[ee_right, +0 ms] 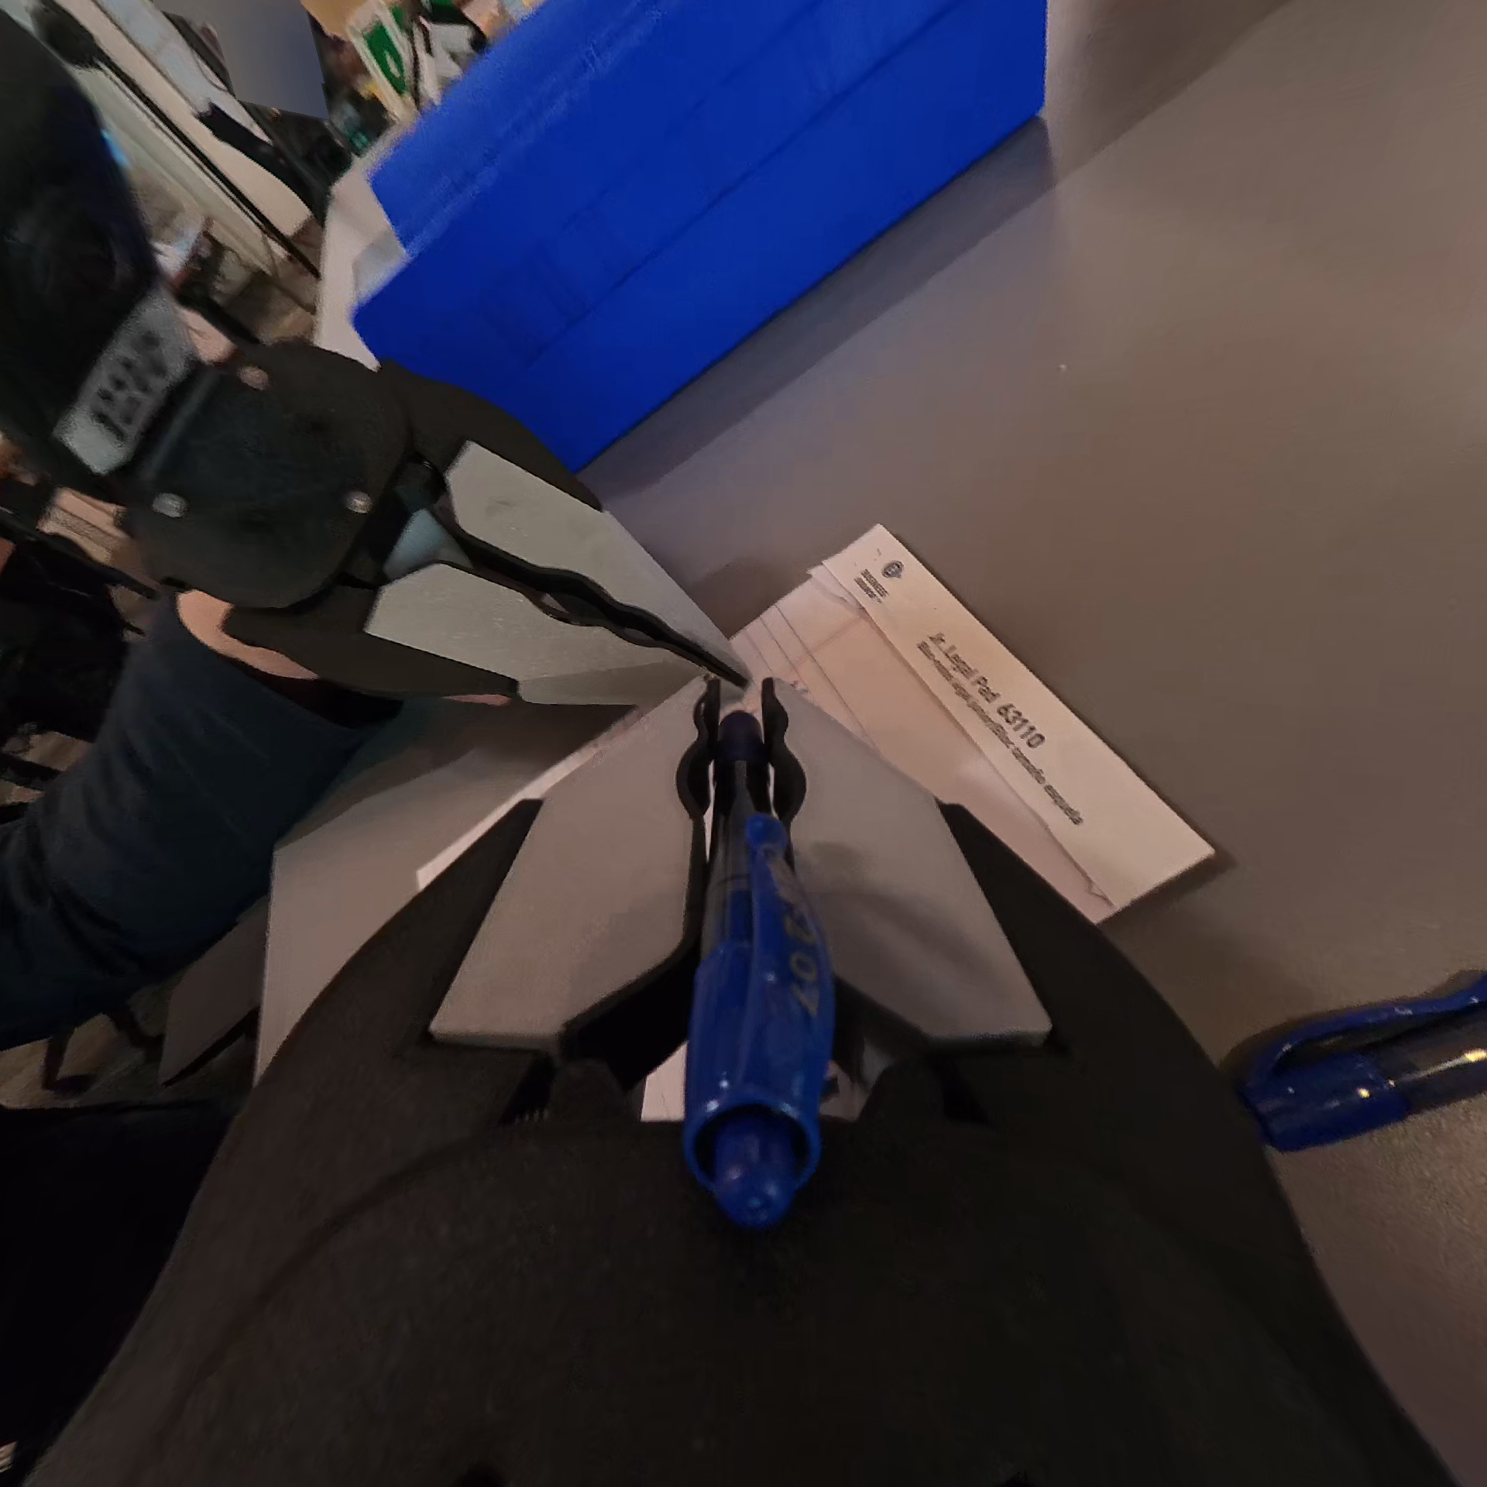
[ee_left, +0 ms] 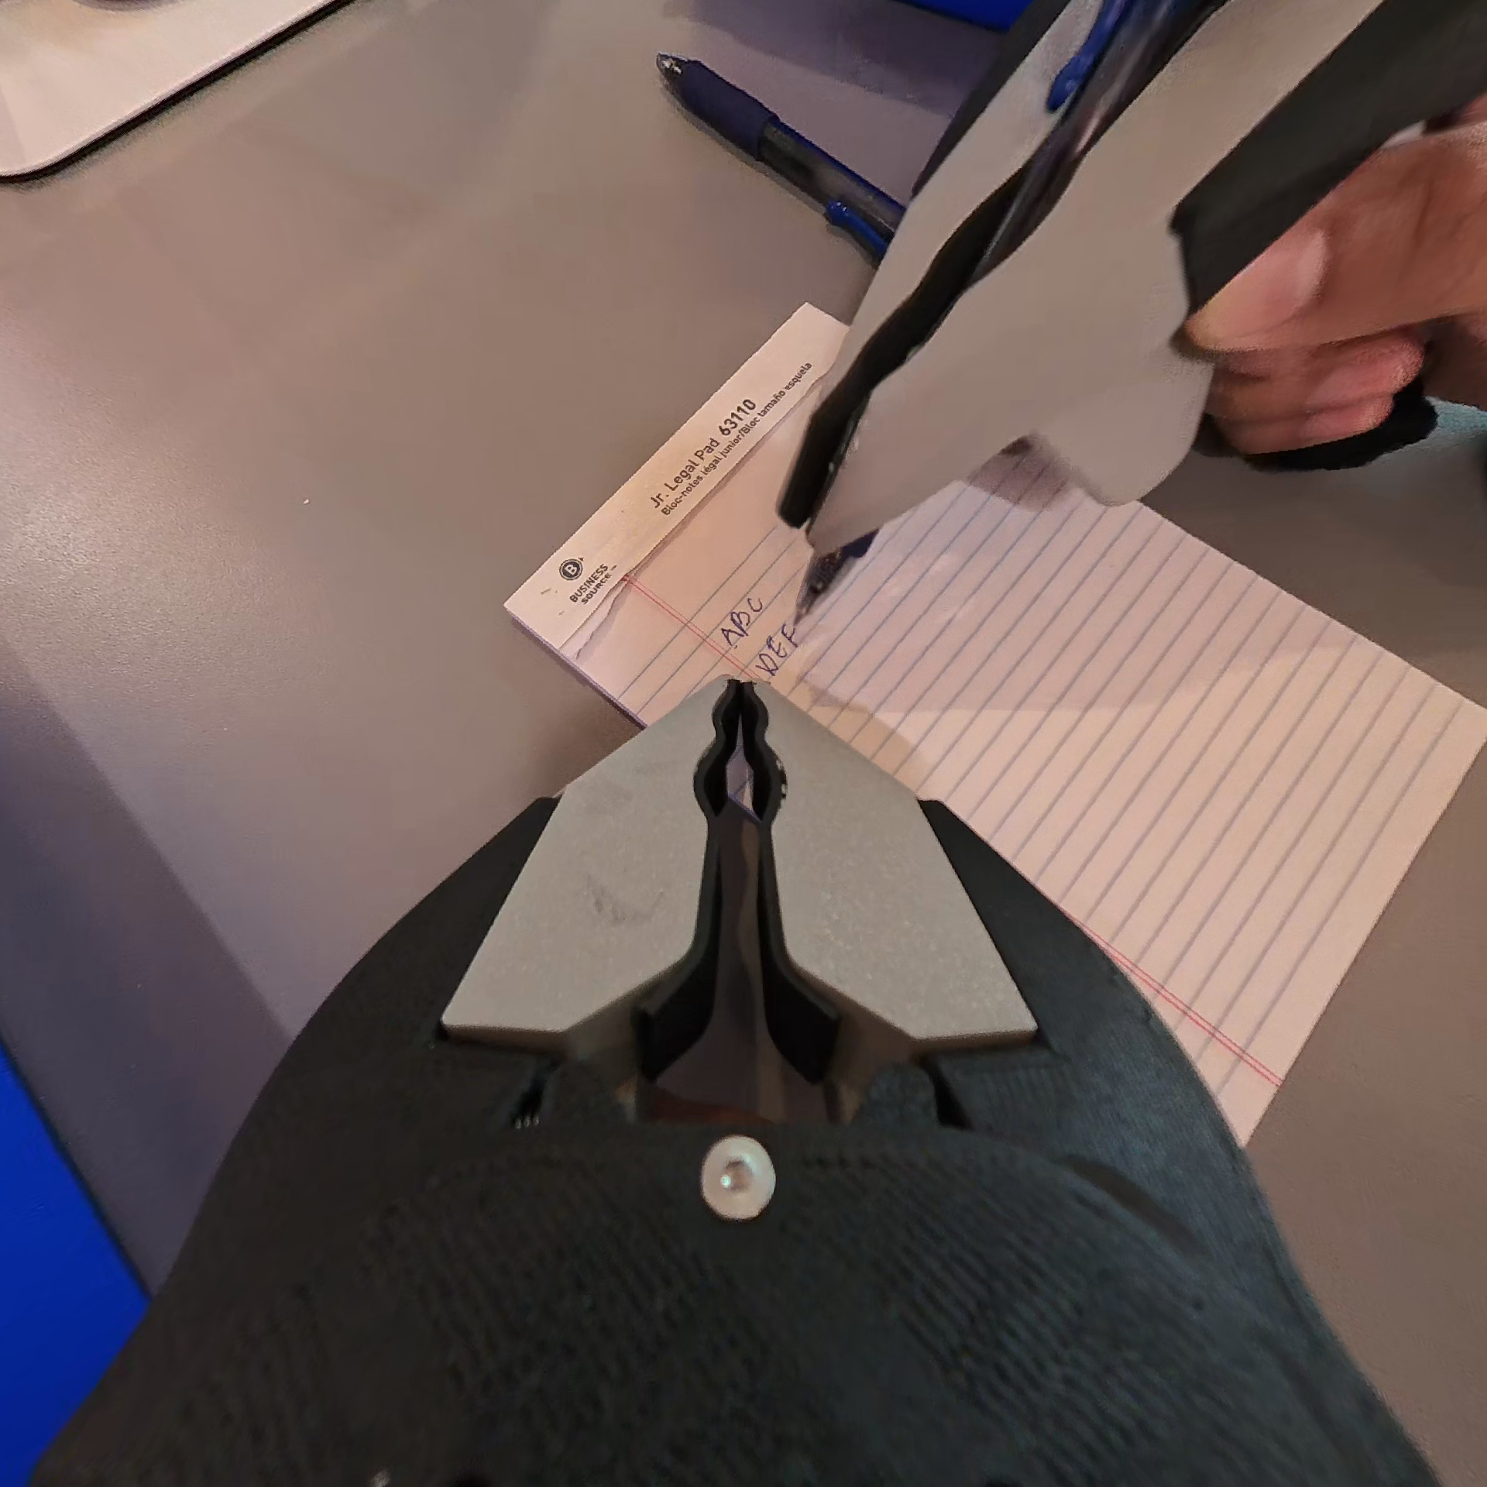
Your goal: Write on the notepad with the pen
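Note:
A white lined notepad [ee_left: 1126,740] lies on the grey table, with two short lines of blue handwriting near its top margin. My right gripper [ee_right: 739,684] is shut on a blue pen [ee_right: 752,949]; in the left wrist view the pen's tip [ee_left: 809,599] touches the paper just right of the writing. My left gripper [ee_left: 742,688] is shut and empty, its tips pressing on the pad's left edge just below the writing. It also shows in the right wrist view [ee_right: 724,672], tips beside the right gripper's.
A second blue pen [ee_left: 772,137] lies on the table beyond the pad, also in the right wrist view [ee_right: 1360,1070]. A blue box [ee_right: 684,209] stands at the table's far side. A white pad [ee_left: 105,64] lies at top left. A hand [ee_left: 1328,322] holds the right gripper. Both grippers' tips are close together, under 4 cm apart.

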Tool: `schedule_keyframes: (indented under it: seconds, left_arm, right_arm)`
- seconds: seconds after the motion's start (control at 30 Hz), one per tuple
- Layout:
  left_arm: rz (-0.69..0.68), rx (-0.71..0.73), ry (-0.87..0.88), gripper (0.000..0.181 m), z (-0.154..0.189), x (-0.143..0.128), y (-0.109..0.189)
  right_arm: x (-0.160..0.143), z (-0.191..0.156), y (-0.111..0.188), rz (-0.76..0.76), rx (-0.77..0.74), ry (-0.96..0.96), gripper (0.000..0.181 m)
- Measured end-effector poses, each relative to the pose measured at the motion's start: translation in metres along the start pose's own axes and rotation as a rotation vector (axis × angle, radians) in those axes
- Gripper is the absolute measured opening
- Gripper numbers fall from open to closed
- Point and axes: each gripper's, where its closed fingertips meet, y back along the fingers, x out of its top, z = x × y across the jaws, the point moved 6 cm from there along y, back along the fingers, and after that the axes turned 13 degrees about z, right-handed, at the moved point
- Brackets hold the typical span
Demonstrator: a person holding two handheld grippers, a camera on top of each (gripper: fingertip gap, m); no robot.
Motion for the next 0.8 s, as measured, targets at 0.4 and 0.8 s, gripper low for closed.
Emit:
schedule_keyframes:
  seconds: [0.4, 0.8]
  left_arm:
    - [0.001, 0.003, -0.025, 0.0, 0.0, 0.001, 0.0]
    - [0.077, 0.007, 0.017, 0.0, -0.004, 0.01, 0.004]
  right_arm:
    - [0.018, -0.001, 0.007, 0.127, -0.071, 0.137, 0.007]
    - [0.032, -0.005, 0.018, 0.258, 0.037, 0.039, 0.007]
